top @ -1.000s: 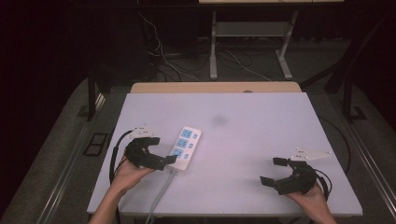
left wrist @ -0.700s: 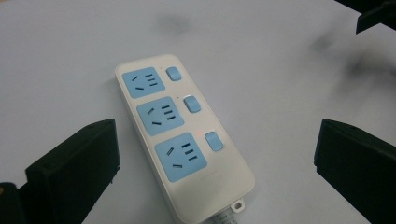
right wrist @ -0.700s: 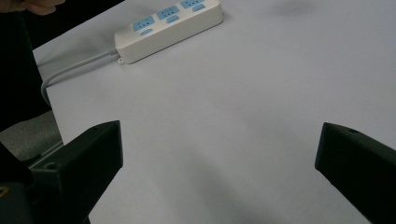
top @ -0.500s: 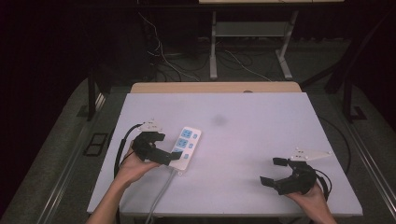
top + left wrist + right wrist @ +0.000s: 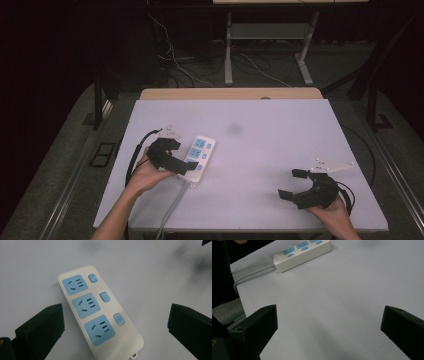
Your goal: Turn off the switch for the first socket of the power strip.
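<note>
Left gripper (image 5: 186,169) spread wide over the power strip (image 5: 199,154), right gripper (image 5: 292,185) released, well right of it.

Glossy plastic power strip (image 5: 100,315); matt table (image 5: 280,150).

The whole surface (image 5: 280,150) is seen from above and behind by the high view, facing forward and down. The power strip (image 5: 100,315) is viewed closely from just above by the left gripper view. It is shared, at the frame's upper left, with the lower, more distant right gripper view.
</note>
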The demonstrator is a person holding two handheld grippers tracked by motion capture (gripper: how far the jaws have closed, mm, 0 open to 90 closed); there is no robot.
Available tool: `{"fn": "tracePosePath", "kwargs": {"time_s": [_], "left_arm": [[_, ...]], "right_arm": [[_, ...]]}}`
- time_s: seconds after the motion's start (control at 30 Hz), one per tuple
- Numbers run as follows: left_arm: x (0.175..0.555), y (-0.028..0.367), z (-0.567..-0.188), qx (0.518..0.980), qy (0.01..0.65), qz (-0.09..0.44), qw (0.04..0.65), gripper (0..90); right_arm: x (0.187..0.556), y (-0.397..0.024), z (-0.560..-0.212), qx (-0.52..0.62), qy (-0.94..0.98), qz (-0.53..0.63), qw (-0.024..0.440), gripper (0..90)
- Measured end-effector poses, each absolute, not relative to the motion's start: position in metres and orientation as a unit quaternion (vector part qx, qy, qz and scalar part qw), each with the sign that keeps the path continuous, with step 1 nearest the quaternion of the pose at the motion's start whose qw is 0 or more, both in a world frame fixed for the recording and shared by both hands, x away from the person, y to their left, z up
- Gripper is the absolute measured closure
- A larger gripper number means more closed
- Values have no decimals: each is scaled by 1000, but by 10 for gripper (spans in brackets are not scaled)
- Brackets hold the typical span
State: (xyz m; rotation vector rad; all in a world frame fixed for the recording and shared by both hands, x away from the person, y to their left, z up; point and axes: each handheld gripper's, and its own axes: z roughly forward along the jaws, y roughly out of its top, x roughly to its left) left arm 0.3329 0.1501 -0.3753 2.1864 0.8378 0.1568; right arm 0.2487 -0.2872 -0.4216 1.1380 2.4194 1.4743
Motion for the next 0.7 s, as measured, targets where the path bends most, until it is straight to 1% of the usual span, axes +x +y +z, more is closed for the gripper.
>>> {"fn": "tracePosePath", "kwargs": {"time_s": [0.47,0.7], "left_arm": [[339,134,-377,885,301,46,353,66],[342,128,-377,895,288,49,337,153]], "right_arm": [[249,-286,-423,371,794,480,43,6],[249,-285,-423,370,795,479,42,6]]}}
